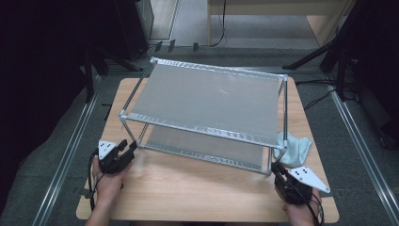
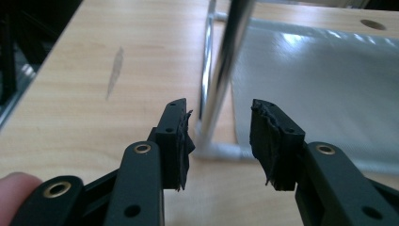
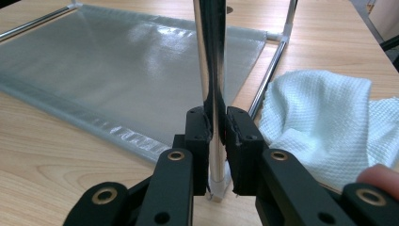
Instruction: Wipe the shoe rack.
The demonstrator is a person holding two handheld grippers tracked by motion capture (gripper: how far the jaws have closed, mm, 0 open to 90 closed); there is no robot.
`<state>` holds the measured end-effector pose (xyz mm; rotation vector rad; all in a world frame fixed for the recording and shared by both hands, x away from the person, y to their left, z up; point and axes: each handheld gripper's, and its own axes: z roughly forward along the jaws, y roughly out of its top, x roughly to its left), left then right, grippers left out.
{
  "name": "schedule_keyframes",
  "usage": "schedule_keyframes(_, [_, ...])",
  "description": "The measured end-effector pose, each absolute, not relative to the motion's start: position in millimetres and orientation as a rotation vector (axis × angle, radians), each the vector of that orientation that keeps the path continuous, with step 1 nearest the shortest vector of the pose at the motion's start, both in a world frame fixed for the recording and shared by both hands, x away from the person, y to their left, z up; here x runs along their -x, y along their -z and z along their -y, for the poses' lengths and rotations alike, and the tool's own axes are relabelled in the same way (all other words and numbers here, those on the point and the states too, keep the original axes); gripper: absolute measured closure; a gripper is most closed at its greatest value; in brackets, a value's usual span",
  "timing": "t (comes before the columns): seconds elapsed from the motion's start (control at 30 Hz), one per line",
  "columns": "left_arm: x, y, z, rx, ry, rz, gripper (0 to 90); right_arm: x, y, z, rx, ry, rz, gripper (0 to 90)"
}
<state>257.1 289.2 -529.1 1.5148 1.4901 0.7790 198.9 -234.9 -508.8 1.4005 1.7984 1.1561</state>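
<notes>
Right gripper clamps the rack's near-right post; left gripper gapes, near-left post just ahead between its jaws, seemingly untouched.

Rack on table, cloth right of rack

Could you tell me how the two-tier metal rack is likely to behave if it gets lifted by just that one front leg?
The rack would probably tip or twist, since the right gripper clamps one corner leg while the left gripper stands open. Thin tubes and mesh shelves suggest it is light. The shiny leg may slip between the pads.
</notes>
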Motion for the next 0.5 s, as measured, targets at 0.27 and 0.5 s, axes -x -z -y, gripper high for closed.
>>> schedule_keyframes(0.27, [-264.7,521.1,-279.9,-1.62,-0.867,-1.433,80.8,-194.2,509.0,238.2,-1.4,-1.155,-1.798,80.5])
schedule_keyframes(0.5, [-247.9,519.0,-285.7,-1.647,-0.845,-1.399,82.1,-196.3,507.0,241.2,-1.418,-1.163,-1.79,80.4])
